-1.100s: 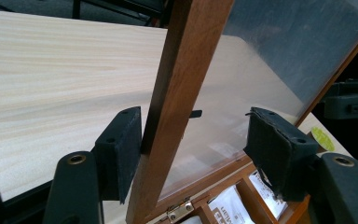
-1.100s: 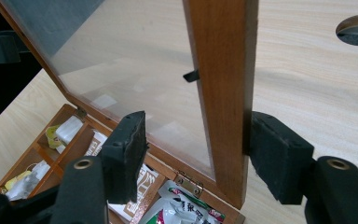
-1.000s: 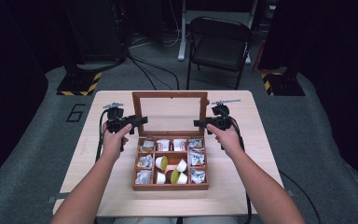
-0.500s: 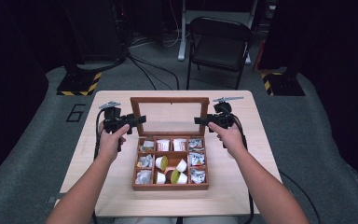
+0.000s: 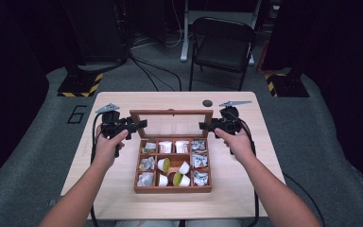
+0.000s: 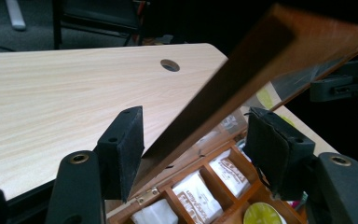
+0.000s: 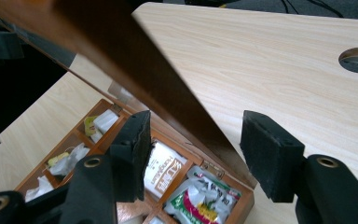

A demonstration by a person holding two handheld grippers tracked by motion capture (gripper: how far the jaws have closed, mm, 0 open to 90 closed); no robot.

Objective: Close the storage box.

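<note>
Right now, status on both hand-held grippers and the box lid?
Left hand-held gripper and right hand-held gripper: jaws straddling lid side rails, gaps visible. Lid raised over wooden box. Nothing blocking.

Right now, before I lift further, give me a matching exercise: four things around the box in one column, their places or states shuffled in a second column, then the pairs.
Things:
1. lid
2. left gripper
3. right gripper
4. round hole

Places or states:
A. at the lid's right side rail
B. in the tabletop, behind the box
C. raised on its hinges, compartments uncovered
D. at the lid's left side rail

Pairs: 1-C, 2-D, 3-A, 4-B
</note>
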